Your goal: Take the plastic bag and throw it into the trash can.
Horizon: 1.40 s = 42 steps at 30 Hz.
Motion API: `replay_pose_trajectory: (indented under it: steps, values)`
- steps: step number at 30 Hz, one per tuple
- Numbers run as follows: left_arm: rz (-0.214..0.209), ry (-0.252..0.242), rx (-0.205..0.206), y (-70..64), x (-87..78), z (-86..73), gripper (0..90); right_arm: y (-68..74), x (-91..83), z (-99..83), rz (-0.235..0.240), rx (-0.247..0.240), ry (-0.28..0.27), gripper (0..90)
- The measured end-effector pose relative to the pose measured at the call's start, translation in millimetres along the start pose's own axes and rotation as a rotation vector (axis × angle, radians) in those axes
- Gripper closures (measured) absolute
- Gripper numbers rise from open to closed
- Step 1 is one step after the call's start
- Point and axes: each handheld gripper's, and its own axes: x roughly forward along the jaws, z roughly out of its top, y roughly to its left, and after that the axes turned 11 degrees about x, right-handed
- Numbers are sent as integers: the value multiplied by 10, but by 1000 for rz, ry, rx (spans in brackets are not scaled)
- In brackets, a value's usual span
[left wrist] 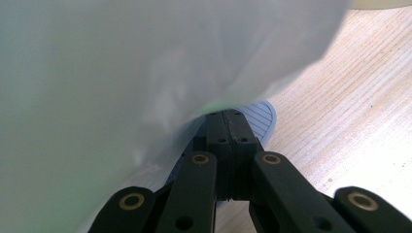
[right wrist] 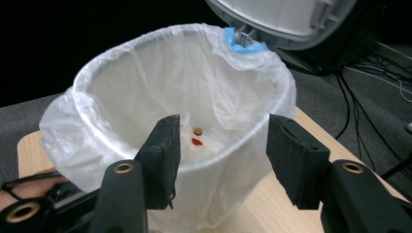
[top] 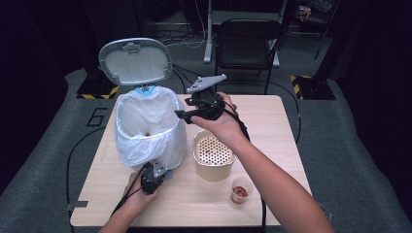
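Two grippers are at work on my bench, one in each hand. At the left half of the bench stands the bin (top: 148, 128), lined with a white plastic bag (right wrist: 121, 111), its grey lid (top: 135, 61) tipped up at the far side; a few small red and brown scraps (right wrist: 197, 137) lie at the bottom of the bag. Near the front edge, my left gripper (top: 156, 171) is pressed down on the ribbed grey pedal (left wrist: 262, 116) at the foot of the bin, its jaws closed tight together with nothing between them, the bag hanging just above them. My right gripper (top: 182, 114) hovers just beside the bin's right rim, above the bench middle, its jaws spread wide and holding nothing. To its right, near the bench centre, stands a cream canister (top: 214, 156) with a perforated insert inside. Farther right, toward the front edge, sits a small clear cup (top: 241, 190) with reddish bits in it.
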Motion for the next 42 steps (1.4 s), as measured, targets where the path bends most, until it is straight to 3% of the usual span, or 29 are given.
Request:
replay_pose_trajectory:
  steps: [4, 12, 17, 26, 32, 38, 42]
  values:
    - [1, 1, 4, 2, -1, 0, 900, -113, -69, -108, -25, -3, 7, 476]
    - [-6, -3, -18, -10, 9, -2, 900, -339, -187, -318, -61, 42, -11, 473]
    - [-14, -10, -17, -11, 9, -2, 900, -461, -215, -471, -118, 44, 9, 504]
    - [-10, -8, -17, -12, 9, -2, 900, -717, -195, -756, -141, 80, 36, 552]
    - [-11, -7, -15, -11, 8, -1, 900, -896, -169, -972, -159, 131, 61, 585]
    - [-18, -2, -13, -8, 3, 0, 900, -1061, -117, -1217, -208, 174, 81, 583]
    - [-18, -3, -16, -9, 3, -1, 900, -1137, -86, -1327, -208, 196, 96, 617]
